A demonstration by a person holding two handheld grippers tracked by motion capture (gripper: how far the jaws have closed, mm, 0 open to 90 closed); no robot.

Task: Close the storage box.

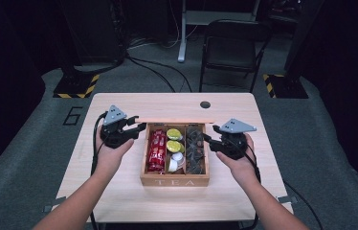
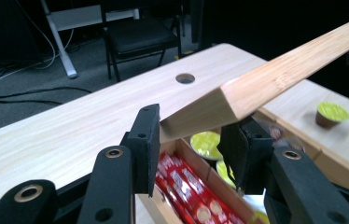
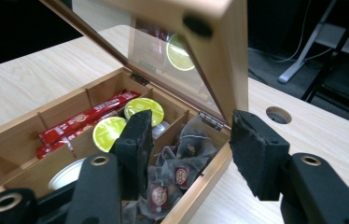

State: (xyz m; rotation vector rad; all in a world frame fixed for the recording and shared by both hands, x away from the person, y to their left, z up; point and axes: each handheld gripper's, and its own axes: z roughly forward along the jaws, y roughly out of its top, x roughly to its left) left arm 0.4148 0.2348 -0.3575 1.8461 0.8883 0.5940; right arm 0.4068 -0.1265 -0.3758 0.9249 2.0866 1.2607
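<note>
Forearms came in from the near edge of the bench [image 1: 119, 201], each hand carrying a tool. Between them stood a wooden tea box [image 1: 174, 181], marked TEA on its near wall, with its lid [image 1: 177, 121] raised at the far side.

The left tool [image 1: 138, 128] sat just beside the box's far left corner. In the left gripper view its jaws stood either side of the lid's corner [image 2: 238, 95]; the left pad looked to touch the wood, while a narrow gap showed at the right pad, so the lid lay between the jaws without a plain clamp.

The right tool [image 1: 209, 135] was at the box's right wall, near the far right corner. In the right gripper view its jaws stood released, one over the open box and one outside it, with the lid's side edge [image 3: 235, 60] rising between them and touched by neither pad.

Inside the box, red sachets [image 1: 156, 151] filled the left compartment, green-topped capsules [image 1: 173, 140] and a white one lay in the middle, and dark tea bags [image 1: 195, 148] filled the right.

Farther off, a round hole [image 1: 205, 104] pierced the bench near its far edge, and beyond it a black chair [image 1: 232, 48] stood on the grey floor.
</note>
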